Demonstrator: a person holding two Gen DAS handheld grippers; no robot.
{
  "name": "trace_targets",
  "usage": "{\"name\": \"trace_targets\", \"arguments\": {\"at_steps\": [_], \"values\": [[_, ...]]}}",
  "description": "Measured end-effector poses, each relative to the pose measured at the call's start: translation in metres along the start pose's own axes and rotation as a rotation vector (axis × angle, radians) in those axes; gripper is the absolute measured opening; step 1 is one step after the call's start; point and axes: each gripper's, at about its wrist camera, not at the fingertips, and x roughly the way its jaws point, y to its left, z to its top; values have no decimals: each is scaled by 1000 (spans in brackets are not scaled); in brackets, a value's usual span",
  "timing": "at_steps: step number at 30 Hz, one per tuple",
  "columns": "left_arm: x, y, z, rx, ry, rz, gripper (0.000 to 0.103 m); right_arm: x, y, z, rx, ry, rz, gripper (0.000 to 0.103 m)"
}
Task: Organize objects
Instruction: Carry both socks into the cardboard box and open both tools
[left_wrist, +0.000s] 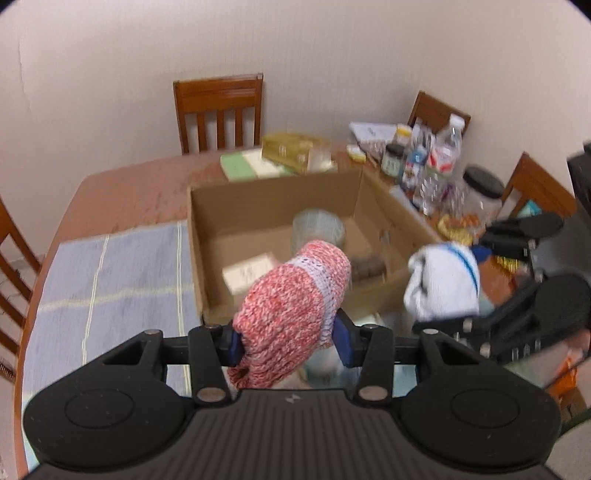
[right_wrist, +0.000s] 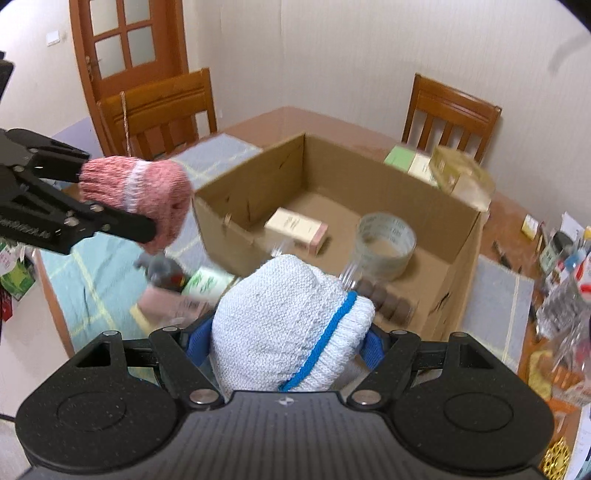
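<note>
My left gripper (left_wrist: 288, 345) is shut on a pink and red knitted piece with a white band (left_wrist: 295, 291), held above the near edge of an open cardboard box (left_wrist: 273, 181). Seen from the right wrist view, that gripper (right_wrist: 118, 195) and the pink knit (right_wrist: 155, 188) hang left of the box (right_wrist: 391, 173). My right gripper (right_wrist: 284, 345) is shut on a white knitted piece with blue trim (right_wrist: 280, 310), also visible from the left wrist (left_wrist: 439, 284). Inside the box lie a clear tape roll (right_wrist: 386, 243), a small cream carton (right_wrist: 297, 229) and a row of brown discs (right_wrist: 388, 299).
Green and gold boxes (left_wrist: 280, 155) sit behind the cardboard box. Bottles and jars (left_wrist: 436, 162) crowd the table's right side. A grey toy and small cartons (right_wrist: 184, 284) lie on the blue placemat (left_wrist: 110, 280). Wooden chairs (left_wrist: 218, 110) ring the table.
</note>
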Motion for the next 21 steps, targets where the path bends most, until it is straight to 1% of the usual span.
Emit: {"name": "trace_targets", "arguments": {"at_steps": [1, 4, 9, 16, 18, 19, 20, 21], "values": [[3, 2, 6, 5, -8, -2, 45, 0, -2, 5, 0, -4, 0, 81], [19, 7, 29, 31, -29, 24, 45, 4, -4, 19, -10, -18, -7, 81], [52, 20, 60, 37, -11, 21, 45, 18, -8, 40, -24, -43, -20, 81], [95, 31, 81, 36, 17, 38, 46, 41, -17, 61, 19, -38, -16, 81], [105, 33, 84, 30, 23, 42, 48, 46, -18, 65, 22, -39, -4, 81], [110, 34, 86, 24, 25, 48, 55, 50, -19, 68, 23, -38, 0, 82], [114, 36, 87, 16, 28, 56, 74, 52, -18, 68, 24, -39, 1, 86], [118, 37, 88, 8, 29, 69, 85, 53, -18, 69, 26, -43, -2, 90]]}}
